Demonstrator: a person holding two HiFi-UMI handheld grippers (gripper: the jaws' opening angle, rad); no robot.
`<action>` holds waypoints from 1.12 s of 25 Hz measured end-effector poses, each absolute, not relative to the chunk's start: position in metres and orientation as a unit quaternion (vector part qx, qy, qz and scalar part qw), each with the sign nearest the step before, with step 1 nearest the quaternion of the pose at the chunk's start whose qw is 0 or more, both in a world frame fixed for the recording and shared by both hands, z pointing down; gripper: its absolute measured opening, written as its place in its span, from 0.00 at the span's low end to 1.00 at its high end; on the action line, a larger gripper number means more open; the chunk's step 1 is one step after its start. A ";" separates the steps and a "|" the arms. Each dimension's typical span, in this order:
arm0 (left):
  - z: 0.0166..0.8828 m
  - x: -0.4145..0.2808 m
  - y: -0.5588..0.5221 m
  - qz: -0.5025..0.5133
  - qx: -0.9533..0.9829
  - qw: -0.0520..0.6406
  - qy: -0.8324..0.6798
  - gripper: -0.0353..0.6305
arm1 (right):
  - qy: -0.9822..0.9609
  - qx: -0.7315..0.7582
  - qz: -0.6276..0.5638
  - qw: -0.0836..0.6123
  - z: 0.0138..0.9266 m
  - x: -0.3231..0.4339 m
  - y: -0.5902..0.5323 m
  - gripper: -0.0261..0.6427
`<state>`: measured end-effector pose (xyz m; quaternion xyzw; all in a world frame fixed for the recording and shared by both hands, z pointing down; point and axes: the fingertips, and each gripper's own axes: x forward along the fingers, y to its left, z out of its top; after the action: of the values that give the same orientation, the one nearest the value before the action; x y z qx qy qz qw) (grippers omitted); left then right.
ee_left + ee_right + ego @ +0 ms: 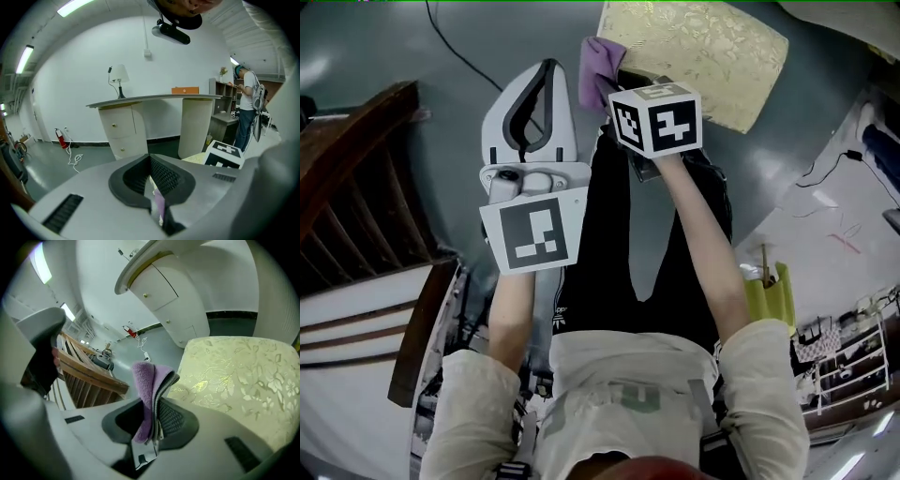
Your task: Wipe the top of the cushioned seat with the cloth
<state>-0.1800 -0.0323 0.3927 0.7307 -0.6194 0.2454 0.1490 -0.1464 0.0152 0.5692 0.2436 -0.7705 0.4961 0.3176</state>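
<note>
One fuzzy purple cloth (143, 380), folded, pinched in right gripper (153, 420).

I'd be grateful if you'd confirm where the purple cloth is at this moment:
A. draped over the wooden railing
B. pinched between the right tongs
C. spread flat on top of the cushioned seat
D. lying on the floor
B: the right gripper view shows the purple cloth folded and standing up between the right tongs, which are shut on it, with the cushioned seat just beyond.
</note>
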 end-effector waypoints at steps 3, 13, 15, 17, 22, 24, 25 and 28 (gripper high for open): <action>0.394 -0.197 -0.025 0.250 0.723 0.151 -0.626 0.06 | -0.756 0.255 0.496 0.342 0.591 -0.156 0.020 0.17; 0.396 -0.206 -0.028 0.239 0.709 0.154 -0.645 0.06 | -0.737 0.288 0.487 0.370 0.622 -0.142 0.022 0.17; 0.394 -0.202 -0.030 0.240 0.713 0.150 -0.641 0.06 | -0.736 0.291 0.485 0.372 0.621 -0.141 0.022 0.17; 0.393 -0.199 -0.032 0.244 0.717 0.149 -0.636 0.06 | -0.734 0.293 0.486 0.373 0.620 -0.137 0.022 0.17; 0.395 -0.189 -0.045 0.247 0.718 0.157 -0.632 0.06 | -0.732 0.301 0.479 0.380 0.616 -0.101 0.018 0.17; 0.396 -0.176 -0.050 0.251 0.725 0.152 -0.623 0.06 | -0.724 0.307 0.483 0.386 0.617 -0.075 0.019 0.17; 0.395 -0.170 -0.051 0.250 0.731 0.150 -0.617 0.06 | -0.719 0.312 0.482 0.391 0.617 -0.061 0.021 0.17; 0.394 -0.151 -0.052 0.240 0.745 0.150 -0.604 0.06 | -0.705 0.330 0.477 0.408 0.617 -0.021 0.029 0.17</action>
<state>-0.1514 -0.0520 0.3943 0.7447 -0.6045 0.2401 0.1495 -0.0206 0.0290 0.6167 0.3304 -0.7048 0.4769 0.4083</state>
